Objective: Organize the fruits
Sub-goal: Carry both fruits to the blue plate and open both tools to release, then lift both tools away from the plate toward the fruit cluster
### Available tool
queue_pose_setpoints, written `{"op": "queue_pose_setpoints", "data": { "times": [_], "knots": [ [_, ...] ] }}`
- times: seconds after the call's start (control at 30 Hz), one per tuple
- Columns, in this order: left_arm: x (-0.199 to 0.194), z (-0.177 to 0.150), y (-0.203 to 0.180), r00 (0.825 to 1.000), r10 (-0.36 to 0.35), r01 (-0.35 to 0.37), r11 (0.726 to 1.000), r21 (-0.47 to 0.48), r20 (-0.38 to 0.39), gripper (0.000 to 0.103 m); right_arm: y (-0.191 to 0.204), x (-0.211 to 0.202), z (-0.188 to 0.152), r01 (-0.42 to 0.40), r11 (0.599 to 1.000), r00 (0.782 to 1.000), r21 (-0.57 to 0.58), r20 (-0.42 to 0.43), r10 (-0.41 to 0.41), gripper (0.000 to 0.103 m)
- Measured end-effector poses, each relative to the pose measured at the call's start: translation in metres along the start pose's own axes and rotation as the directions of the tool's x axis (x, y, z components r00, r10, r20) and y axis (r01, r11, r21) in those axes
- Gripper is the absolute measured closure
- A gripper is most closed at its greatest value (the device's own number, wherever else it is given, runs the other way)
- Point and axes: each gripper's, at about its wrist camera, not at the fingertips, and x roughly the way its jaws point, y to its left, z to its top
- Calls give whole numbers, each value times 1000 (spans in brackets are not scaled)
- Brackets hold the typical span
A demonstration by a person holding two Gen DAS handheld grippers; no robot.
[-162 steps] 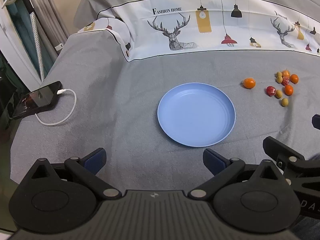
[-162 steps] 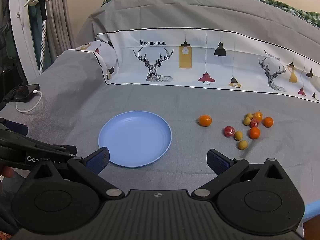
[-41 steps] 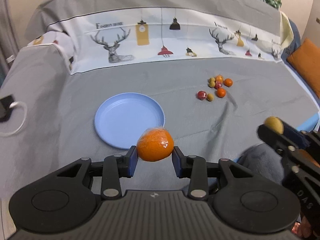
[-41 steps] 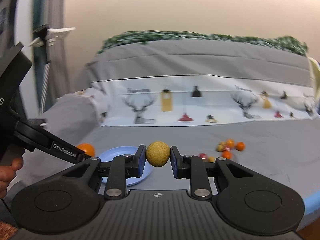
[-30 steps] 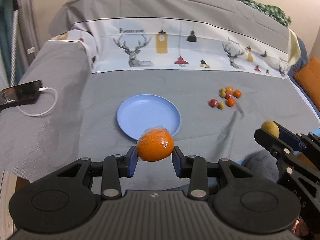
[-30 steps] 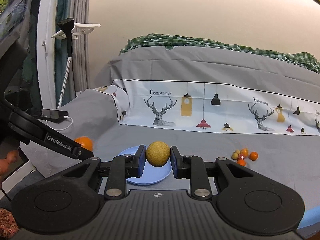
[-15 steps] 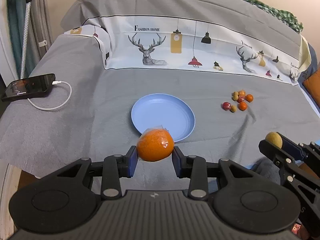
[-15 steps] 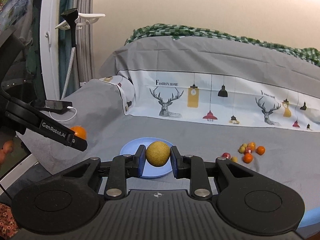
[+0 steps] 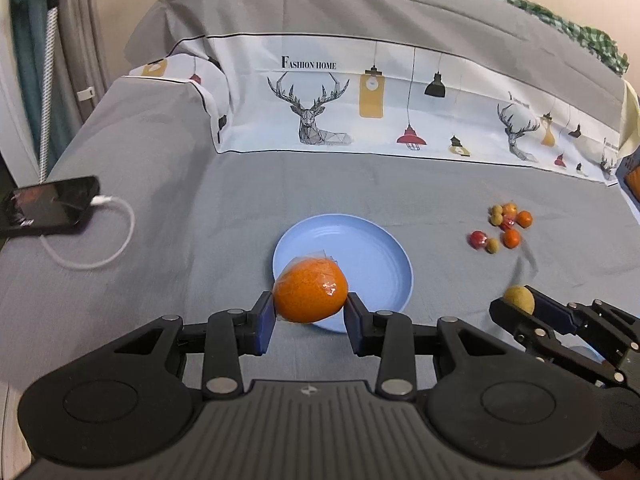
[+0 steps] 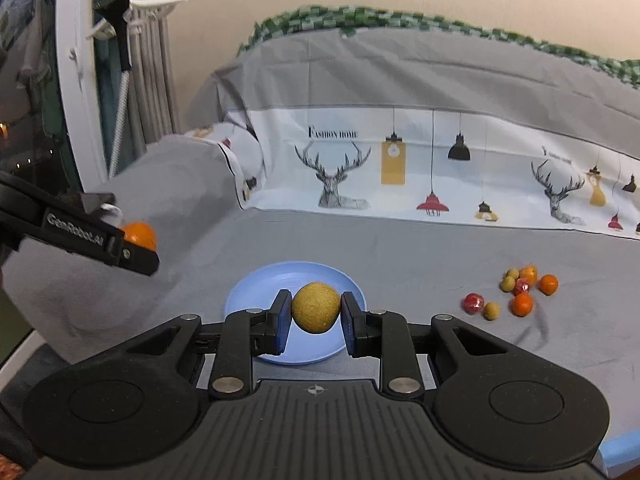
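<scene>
A home bedroom is showing here: a bed [image 9: 192,184] is lying under grey sheeting printed "Fashion Home" with deer and lamps, a phone [image 9: 48,205] is charging at its left edge, curtains [image 10: 156,60] are hanging beside it.

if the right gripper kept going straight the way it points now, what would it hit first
Most likely the blue plate. The right gripper, shut on a yellow-green fruit, points down at the plate, with nothing visible between them. Depth is hard to judge, so it might land on the grey sheet nearby.

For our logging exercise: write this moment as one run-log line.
left tool: shut on wrapped orange fruit | right tool: shut on yellow-brown round fruit | round blue plate: empty
</scene>
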Motion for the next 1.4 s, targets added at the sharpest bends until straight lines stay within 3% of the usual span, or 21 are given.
{"op": "queue_pose_setpoints", "data": {
  "times": [0.17,0.47,0.7,0.77,0.8,0.83,0.9,0.97,1.13,1.2,1.4],
  "knots": [
    [46,16,-4,998,-15,16,1000,16,-56,62,-6,48,1,-4,1000,997,-10,-76,3,76],
    [152,27,-12,981,51,-38,997,73,-186,62,-9,141,-5,-28,998,976,-58,-219,14,76],
    [205,29,-9,967,84,-60,993,106,-241,61,-7,193,-14,-53,995,953,-82,-302,26,75],
    [214,31,-8,964,76,-48,992,114,-256,58,-7,201,-13,-58,995,950,-80,-312,31,75],
    [216,32,-8,965,67,-36,992,123,-255,44,-7,204,-10,-62,995,946,-77,-324,34,69],
    [214,34,-8,969,65,-35,991,130,-240,21,-8,205,-7,-60,996,943,-69,-331,33,61],
    [202,36,-6,984,84,-64,989,131,-157,0,-11,199,-1,-45,998,946,-40,-323,30,26],
    [186,35,-2,989,116,-106,988,111,-90,0,-16,181,2,-31,999,952,-10,-306,26,22],
    [135,12,11,990,88,-85,996,33,-112,0,-21,111,-2,-56,996,953,63,-294,72,10],
    [109,-2,11,989,84,-81,996,35,-118,0,-13,78,-8,-62,997,961,44,-267,71,3],
    [46,-25,12,988,137,-135,990,25,-75,0,13,21,-16,10,999,984,-49,-178,-19,1]
  ]
}}
